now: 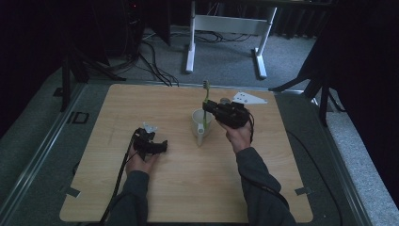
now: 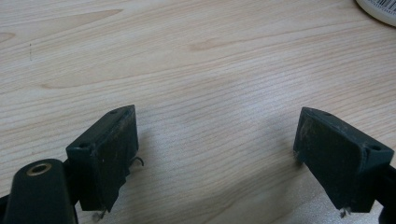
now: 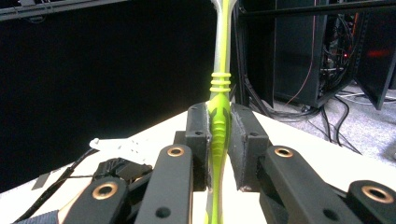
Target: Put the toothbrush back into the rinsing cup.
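A green toothbrush (image 1: 205,96) stands upright, bristles at the top, with my right gripper (image 1: 208,110) shut on its handle. Up close, the handle (image 3: 219,126) is pinched between the two black pads (image 3: 198,135). Its lower end hangs at the mouth of a white mug (image 1: 199,125) that stands on the wooden table (image 1: 188,179), handle toward the person. My left gripper (image 1: 157,145) rests low at the table's left middle, apart from the mug. Its jaws (image 2: 217,140) stand wide open with only bare wood between them. The mug's base (image 2: 380,9) shows at that view's top right corner.
The left hand's gripper (image 3: 116,170) lies at the lower left of the right gripper view. Behind the table stand a white desk frame (image 1: 226,23), floor cables (image 1: 155,66) and dark stand legs (image 1: 324,94) at both far corners. Bare wood spreads across the near half of the table.
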`<state>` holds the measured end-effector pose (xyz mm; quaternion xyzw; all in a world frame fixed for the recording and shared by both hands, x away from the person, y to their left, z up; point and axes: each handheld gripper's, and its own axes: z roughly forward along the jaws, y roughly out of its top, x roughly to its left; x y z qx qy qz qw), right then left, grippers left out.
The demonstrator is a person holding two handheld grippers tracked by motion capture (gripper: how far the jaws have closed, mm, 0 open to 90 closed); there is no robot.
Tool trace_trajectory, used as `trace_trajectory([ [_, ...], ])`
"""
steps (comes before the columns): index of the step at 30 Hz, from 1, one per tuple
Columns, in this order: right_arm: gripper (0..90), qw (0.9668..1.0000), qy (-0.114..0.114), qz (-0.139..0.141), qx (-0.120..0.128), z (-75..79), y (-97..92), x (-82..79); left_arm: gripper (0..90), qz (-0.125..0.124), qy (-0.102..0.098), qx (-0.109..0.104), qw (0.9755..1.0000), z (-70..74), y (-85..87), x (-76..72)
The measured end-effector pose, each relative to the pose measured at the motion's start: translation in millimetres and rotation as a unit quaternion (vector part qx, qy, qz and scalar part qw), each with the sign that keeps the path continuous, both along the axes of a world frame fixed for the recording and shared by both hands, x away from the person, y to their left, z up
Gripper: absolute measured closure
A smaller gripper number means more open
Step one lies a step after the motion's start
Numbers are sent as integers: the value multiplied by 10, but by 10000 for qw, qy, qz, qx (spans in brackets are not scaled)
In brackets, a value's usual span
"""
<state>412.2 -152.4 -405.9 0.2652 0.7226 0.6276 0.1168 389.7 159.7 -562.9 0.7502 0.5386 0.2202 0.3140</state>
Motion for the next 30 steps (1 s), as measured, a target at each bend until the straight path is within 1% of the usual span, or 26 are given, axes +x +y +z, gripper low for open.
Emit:
trace_trajectory([
  [30,786,9998,176,-93,-57,-122,39,90,144,-1,1,-1,10000,0,0,0],
])
